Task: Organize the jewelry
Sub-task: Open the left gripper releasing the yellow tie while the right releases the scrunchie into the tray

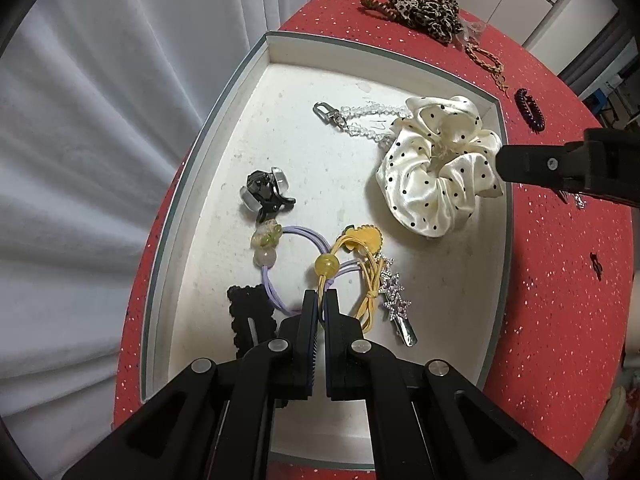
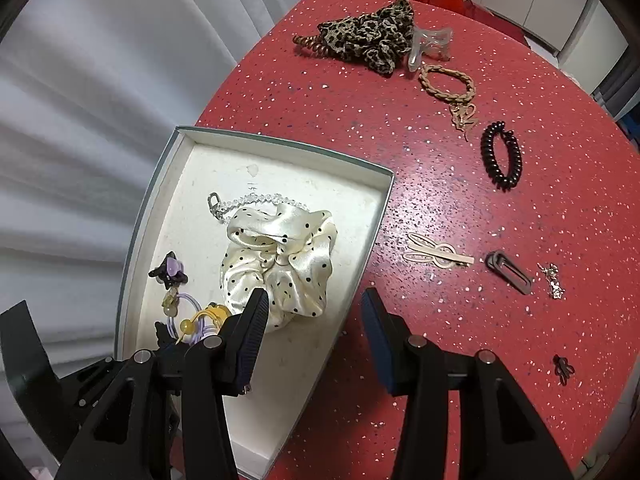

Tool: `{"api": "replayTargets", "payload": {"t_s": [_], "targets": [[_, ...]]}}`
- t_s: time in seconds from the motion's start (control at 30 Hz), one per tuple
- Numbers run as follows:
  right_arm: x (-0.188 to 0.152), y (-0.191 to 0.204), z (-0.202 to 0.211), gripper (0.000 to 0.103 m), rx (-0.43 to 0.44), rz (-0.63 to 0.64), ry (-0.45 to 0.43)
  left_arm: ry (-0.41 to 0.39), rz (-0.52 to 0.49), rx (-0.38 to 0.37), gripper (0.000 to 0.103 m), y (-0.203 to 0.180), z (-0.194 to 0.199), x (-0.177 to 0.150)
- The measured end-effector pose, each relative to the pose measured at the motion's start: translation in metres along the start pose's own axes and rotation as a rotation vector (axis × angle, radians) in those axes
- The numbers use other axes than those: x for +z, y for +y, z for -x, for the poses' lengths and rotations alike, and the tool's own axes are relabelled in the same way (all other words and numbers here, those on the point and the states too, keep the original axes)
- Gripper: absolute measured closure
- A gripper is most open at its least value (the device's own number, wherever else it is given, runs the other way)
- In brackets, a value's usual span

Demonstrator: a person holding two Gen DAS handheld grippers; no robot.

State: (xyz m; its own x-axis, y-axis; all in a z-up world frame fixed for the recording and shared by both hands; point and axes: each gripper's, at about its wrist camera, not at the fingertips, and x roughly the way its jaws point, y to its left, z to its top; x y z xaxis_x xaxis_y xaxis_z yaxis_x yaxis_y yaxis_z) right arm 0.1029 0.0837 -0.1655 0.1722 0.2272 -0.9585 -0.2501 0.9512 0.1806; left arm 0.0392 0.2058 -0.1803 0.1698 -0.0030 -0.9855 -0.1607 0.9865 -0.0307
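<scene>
My left gripper (image 1: 320, 304) low inside white box (image 1: 280, 46), jaws pinched narrow on yellow hair tie (image 1: 362, 280). My right gripper (image 2: 312, 300) – jaws wide, empty – nearer beige bunny clip (image 2: 434, 255) on red table (image 2: 460, 208), clip's long axis crosswise, ahead-right.

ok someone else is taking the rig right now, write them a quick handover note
Left gripper: shut on the yellow hair tie, low inside the white box.
Right gripper: open, holding nothing, over the box's right edge beside the polka-dot scrunchie.
Done: scrunchie, clear bead chain, purple hair tie, black claw clip, star clip and black snap clip lie in the box.
Left on the red table: leopard scrunchie, braided tie, black coil tie, beige clip, dark clip, a few small pieces.
</scene>
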Motion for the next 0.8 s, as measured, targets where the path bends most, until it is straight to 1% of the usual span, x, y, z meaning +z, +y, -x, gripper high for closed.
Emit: {"api": "replayTargets", "payload": {"t_s": [0.07, 0.1, 0.13, 0.17, 0.2, 0.23, 0.3, 0.5, 0.6, 0.67, 0.73, 0.8], "targets": [[-0.001, 0.000, 0.003, 0.051, -0.003, -0.002, -0.001, -0.001, 0.004, 0.001, 0.099, 0.001, 0.001, -0.001], [-0.002, 0.000, 0.005, 0.051, -0.003, -0.003, -0.003, -0.001, 0.006, 0.001, 0.081, 0.002, 0.001, -0.002], [-0.003, 0.000, 0.007, 0.051, -0.004, -0.003, -0.005, 0.001, 0.007, 0.003, 0.019, 0.001, 0.000, 0.001], [-0.004, -0.001, 0.009, 0.051, -0.005, -0.003, -0.006, -0.004, 0.020, 0.019, 0.000, 0.002, 0.001, 0.000], [-0.003, -0.001, 0.010, 0.051, -0.005, -0.003, -0.007, -0.031, 0.033, 0.038, 0.001, 0.004, 0.005, -0.002], [-0.004, -0.001, 0.011, 0.051, -0.004, -0.005, -0.008, -0.040, 0.033, 0.038, 0.001, 0.006, 0.009, -0.005], [-0.004, -0.001, 0.013, 0.051, -0.004, -0.006, -0.012, -0.033, 0.038, 0.030, 0.001, 0.007, 0.008, -0.006], [-0.007, -0.003, 0.016, 0.051, -0.002, -0.010, -0.010, -0.048, 0.033, 0.090, 0.001, 0.009, 0.012, -0.005], [-0.010, -0.005, 0.018, 0.051, -0.005, -0.013, -0.006, -0.052, 0.052, 0.108, 0.001, 0.012, 0.016, -0.003], [-0.012, -0.006, 0.019, 0.051, -0.009, -0.018, 0.002, -0.042, 0.064, 0.103, 0.001, 0.016, 0.018, -0.003], [-0.014, -0.007, 0.019, 0.048, -0.009, -0.023, 0.010, -0.033, 0.064, 0.104, 0.001, 0.017, 0.019, -0.005], [-0.018, -0.007, 0.019, 0.038, -0.009, -0.023, 0.018, -0.024, 0.053, 0.104, 0.001, 0.017, 0.019, -0.006]]}}
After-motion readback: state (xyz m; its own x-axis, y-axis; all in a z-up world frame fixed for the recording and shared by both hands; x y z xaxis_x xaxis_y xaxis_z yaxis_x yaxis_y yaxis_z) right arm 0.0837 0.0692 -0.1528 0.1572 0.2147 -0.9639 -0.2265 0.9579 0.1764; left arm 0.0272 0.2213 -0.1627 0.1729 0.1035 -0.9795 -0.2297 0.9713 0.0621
